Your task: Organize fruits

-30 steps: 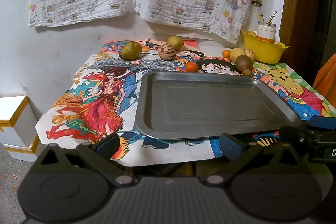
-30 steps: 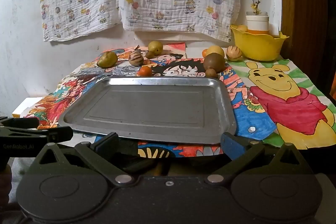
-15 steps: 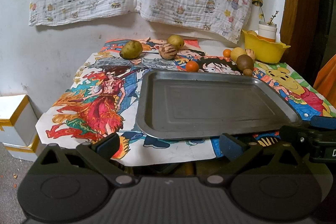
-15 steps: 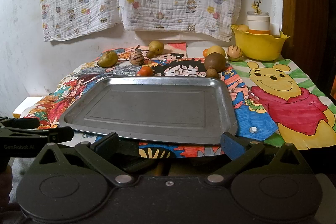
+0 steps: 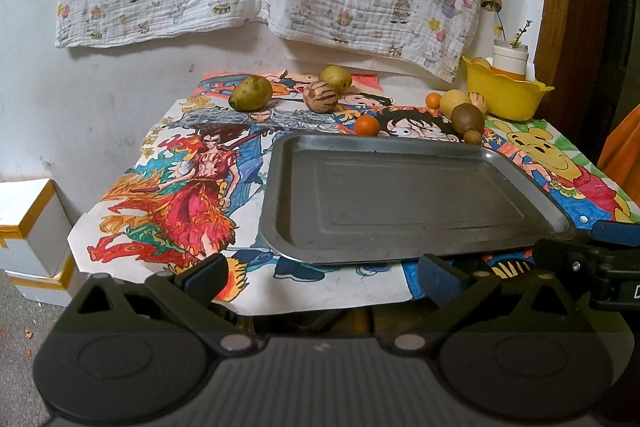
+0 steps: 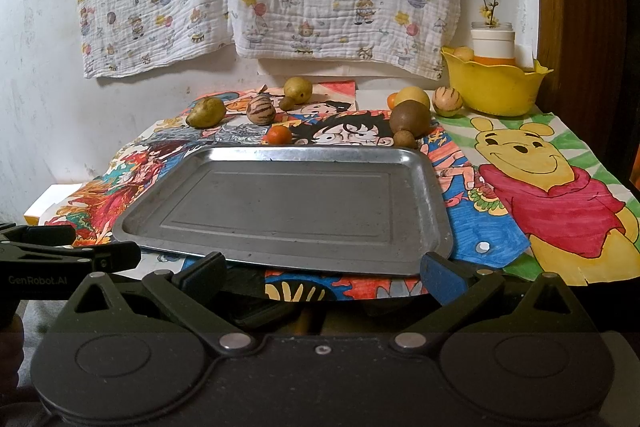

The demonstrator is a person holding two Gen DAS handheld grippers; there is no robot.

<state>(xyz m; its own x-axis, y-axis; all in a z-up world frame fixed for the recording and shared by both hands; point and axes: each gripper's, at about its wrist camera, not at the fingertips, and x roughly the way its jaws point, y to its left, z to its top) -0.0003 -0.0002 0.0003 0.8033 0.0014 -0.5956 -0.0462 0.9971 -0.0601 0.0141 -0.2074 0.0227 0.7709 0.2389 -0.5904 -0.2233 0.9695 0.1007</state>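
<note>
A metal tray [image 6: 280,203] lies flat on the worktop [image 6: 560,147], which is covered with coloured cartoon drawings, and nothing lies in it. All the fruit sits behind the tray's far rim. On the left of that row are a green-yellow mango [image 6: 206,112], a striped round fruit [image 6: 260,110] and a yellow pear [image 6: 298,88], with a small orange [image 6: 279,135] just beside the rim. On the right are a large brown fruit [image 6: 410,119] with a small brown one [image 6: 404,139] touching it in front, a yellow round fruit [image 6: 414,95] behind, and a second striped fruit [image 6: 448,101] next to the yellow bowl [image 6: 496,91]. The bowl stands at the back right corner and holds a white-lidded jar [image 6: 493,45] and a pale fruit at its left wall. The left claw [image 5: 320,277] and the right claw [image 6: 320,273] both hover off the worktop's near edge, each spread wide and holding nothing.
</note>
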